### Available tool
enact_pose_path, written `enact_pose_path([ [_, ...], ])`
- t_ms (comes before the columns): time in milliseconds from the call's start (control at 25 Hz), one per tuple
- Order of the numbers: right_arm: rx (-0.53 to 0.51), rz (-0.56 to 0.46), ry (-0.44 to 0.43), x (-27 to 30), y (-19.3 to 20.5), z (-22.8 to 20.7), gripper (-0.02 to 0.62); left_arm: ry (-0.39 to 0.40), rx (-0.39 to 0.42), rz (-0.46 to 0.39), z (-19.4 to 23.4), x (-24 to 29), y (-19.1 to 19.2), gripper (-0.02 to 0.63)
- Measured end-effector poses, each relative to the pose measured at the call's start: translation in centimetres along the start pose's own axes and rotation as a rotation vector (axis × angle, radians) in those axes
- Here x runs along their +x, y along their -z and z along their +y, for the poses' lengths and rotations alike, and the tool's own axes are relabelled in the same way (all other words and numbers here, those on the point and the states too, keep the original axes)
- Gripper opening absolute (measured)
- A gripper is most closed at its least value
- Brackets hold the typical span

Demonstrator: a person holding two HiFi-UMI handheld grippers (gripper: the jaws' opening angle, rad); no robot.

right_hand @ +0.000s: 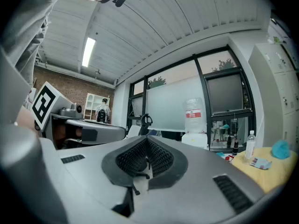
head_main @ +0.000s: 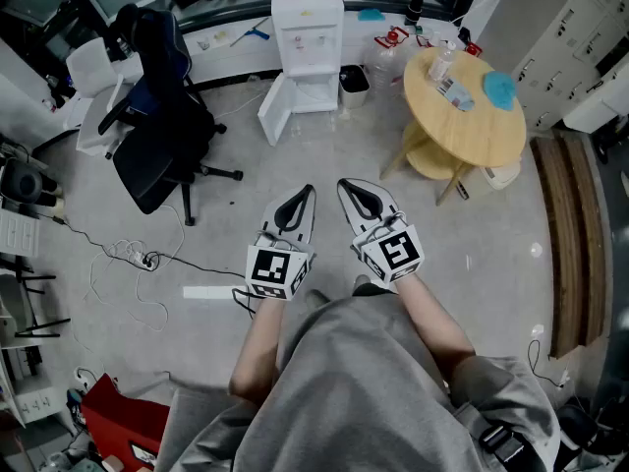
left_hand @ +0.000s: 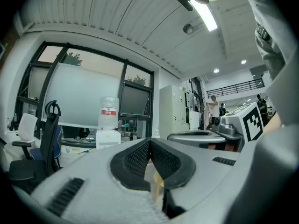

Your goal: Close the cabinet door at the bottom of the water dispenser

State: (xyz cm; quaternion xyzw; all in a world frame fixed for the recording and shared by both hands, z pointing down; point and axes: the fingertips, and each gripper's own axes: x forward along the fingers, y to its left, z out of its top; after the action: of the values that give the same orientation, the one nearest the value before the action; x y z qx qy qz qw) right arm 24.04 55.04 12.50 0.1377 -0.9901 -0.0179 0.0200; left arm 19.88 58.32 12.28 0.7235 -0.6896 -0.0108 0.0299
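Both grippers held level, side by side over the grey, smooth, faintly mottled floor (head_main: 491,254), well short of the water dispenser (head_main: 307,37).

Left gripper (head_main: 309,191): jaws together, tips meeting, nothing between them; pads (left_hand: 135,160) are black, finely ribbed rubber, set in matte grey shells that curve to a teardrop outline.

Right gripper (head_main: 344,185): same build; jaws together at the tips, nothing between them.

Water dispenser: white, boxy, upright, at the far edge of the floor against a long white counter (head_main: 226,47); a clear plastic bottle (left_hand: 108,111) with a red-and-white label sits upended on top.

Cabinet door (head_main: 273,109): flat white panel at the dispenser's base, swung wide open towards the left of the head view; the open compartment behind it shows.

Small dark-lined bin (head_main: 354,85) just right of the dispenser's base.

Right of that, a round counter (head_main: 511,150) of pale wood with a lower shelf; on it a crumpled blue cloth (head_main: 499,89) and a clear bottle (head_main: 442,62).

Left side of the floor: black office chair (head_main: 157,136) on a star base; thin cables (head_main: 128,256) trail loosely over the floor nearby.
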Motion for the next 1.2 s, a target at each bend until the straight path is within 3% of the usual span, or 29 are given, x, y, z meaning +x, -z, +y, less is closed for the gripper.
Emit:
enact_pose_path([
  [600,0.018,-0.001,0.052,2.2,0.6,2.1,0.011,-0.001,-0.047,0.044,3.9,-2.5,2.1,0.006],
  [920,0.056,0.024,0.055,4.8,2.7,-0.9,0.011,0.001,-0.056,0.082,5.8,0.9,3.8,0.006],
  [1200,0.1,0.043,0.014,9.9,4.2,-4.5,0.011,-0.034,-0.053,0.129,10.5,5.6,3.9,0.006],
])
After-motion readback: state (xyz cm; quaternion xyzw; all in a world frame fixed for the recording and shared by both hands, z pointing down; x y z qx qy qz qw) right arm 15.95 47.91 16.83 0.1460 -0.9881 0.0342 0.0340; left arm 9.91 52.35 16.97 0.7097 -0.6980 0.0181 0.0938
